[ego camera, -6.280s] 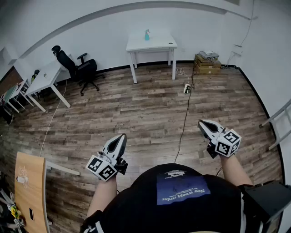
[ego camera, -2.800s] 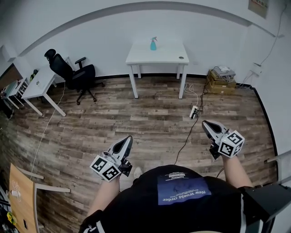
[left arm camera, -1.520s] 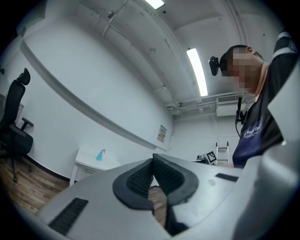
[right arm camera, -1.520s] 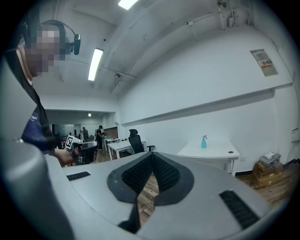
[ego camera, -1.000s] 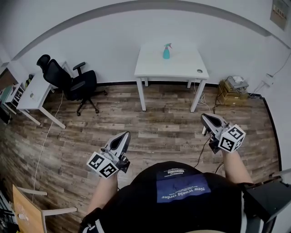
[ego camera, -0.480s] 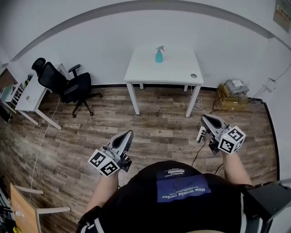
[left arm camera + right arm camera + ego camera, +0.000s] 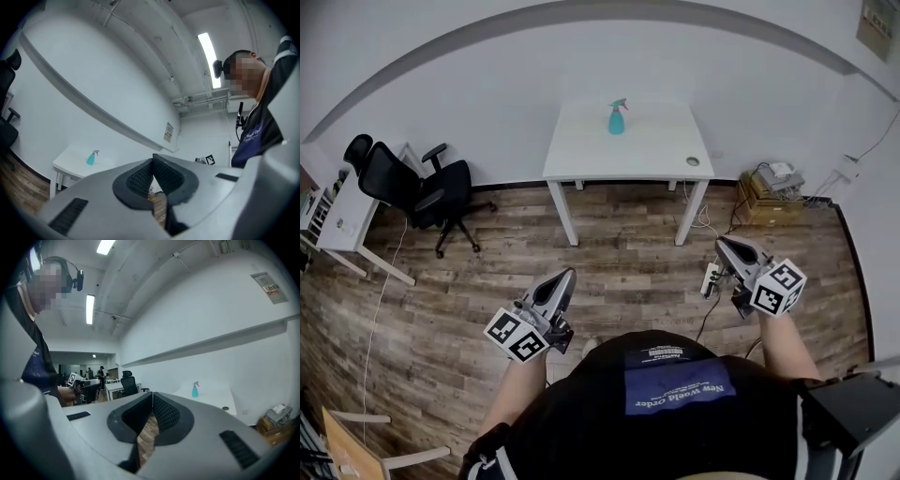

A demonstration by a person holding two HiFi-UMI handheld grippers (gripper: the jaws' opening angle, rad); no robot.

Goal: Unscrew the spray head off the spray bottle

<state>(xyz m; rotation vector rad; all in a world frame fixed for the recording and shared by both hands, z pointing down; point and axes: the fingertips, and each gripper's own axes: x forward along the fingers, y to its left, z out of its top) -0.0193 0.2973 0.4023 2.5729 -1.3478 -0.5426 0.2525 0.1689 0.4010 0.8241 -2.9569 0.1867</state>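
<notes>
Against the far wall, a white table [image 7: 628, 155] is standing with the teal spray bottle [image 7: 617, 117] sitting upright near its back edge, spray head on. Left of the table, a black office chair [image 7: 412, 187] is sitting beside a white desk [image 7: 333, 225]. Right of it, cardboard boxes [image 7: 766, 190] are sitting by the wall. A power strip [image 7: 710, 277] with its cable is lying on the wood floor [image 7: 487, 272], close by the right gripper [image 7: 721, 243] in the head view. Floor is stretching between the person and the table. The left gripper [image 7: 567, 273] is showing its jaws fully closed, ribbed pads meeting at the tips, gripping nothing. The right gripper is showing the same: jaws pressing together, holding nothing. Both are staying well apart from the bottle, touching nothing. The person is holding both out in front of the torso, one on each side, forearms reaching forward, tips aiming toward the table, marker cubes sitting on the near ends by the hands.
</notes>
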